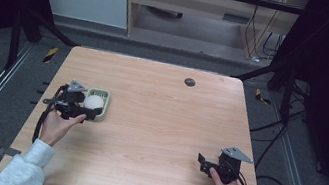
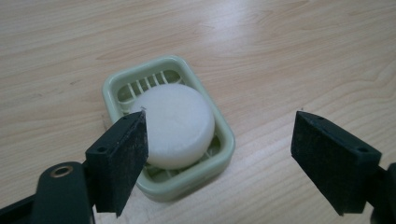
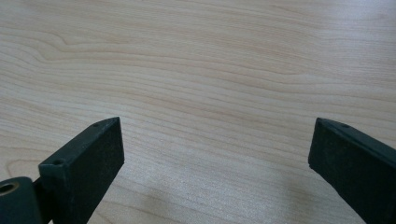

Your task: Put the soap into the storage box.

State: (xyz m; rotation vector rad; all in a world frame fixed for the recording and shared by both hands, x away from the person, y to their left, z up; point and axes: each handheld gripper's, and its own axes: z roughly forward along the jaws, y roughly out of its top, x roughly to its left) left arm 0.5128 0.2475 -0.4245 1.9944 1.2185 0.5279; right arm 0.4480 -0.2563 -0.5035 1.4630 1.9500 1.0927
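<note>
A round white soap bar (image 2: pixel 175 126) lay in a pale green slatted plastic dish (image 2: pixel 224 154) on the wooden worktop (image 1: pixel 172 124). The left gripper (image 2: pixel 219 154), jaws wide and empty, hovered beside it; the right gripper (image 3: pixel 215 163) idled open. Soap apparently placed; no grasp evident.

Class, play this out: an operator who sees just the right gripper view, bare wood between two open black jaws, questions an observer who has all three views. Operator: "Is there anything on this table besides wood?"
Observer: Yes. A pale green soap dish sits toward the table's left side, seen from the high view.

Operator: Is the dish empty?

Observer: No. A round white bar of soap lies in it on the slatted bottom.

Operator: Where are the left tongs?

Observer: The left tongs are right at the dish, jaws wide apart, one jaw in front of the soap's edge; I cannot tell if it touches.

Operator: And mine?

Observer: The right tongs are near the table's front right, far from the dish.
</note>
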